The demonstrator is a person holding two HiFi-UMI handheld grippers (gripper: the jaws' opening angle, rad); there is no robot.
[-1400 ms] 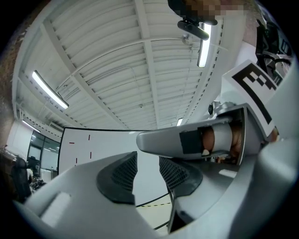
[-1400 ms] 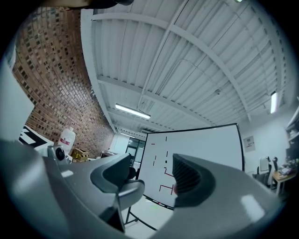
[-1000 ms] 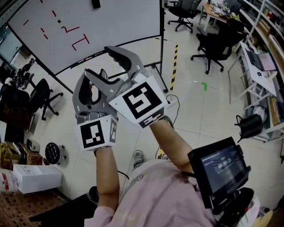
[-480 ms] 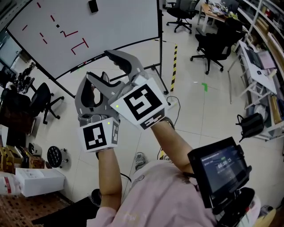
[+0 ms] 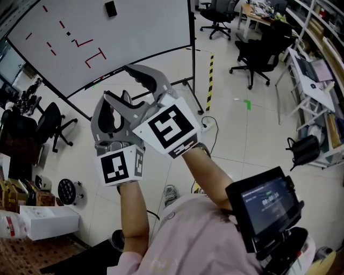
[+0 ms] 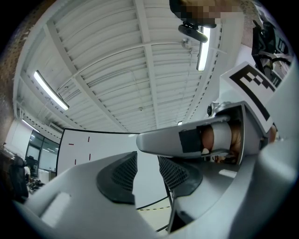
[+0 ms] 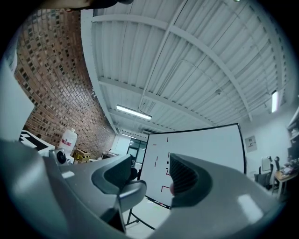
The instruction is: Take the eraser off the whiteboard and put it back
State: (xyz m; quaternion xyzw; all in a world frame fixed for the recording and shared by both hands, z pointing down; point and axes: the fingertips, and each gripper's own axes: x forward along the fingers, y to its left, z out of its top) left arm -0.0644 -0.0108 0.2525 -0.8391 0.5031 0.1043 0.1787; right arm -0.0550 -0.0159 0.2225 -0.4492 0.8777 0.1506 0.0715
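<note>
Approach: eraser (image 5: pixel 110 8) on far whiteboard (image 5: pixel 140 32); left gripper (image 6: pixel 147 172) and right gripper (image 7: pixel 149 179) empty, jaws parted; next, reach toward eraser.

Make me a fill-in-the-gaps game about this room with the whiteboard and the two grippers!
The black eraser is stuck on the ___. The lines drawn below it are ___. The left gripper and the right gripper both hold ___. The striped tape on the floor is yellow and ___.
Missing words: whiteboard; red; nothing; black.
</note>
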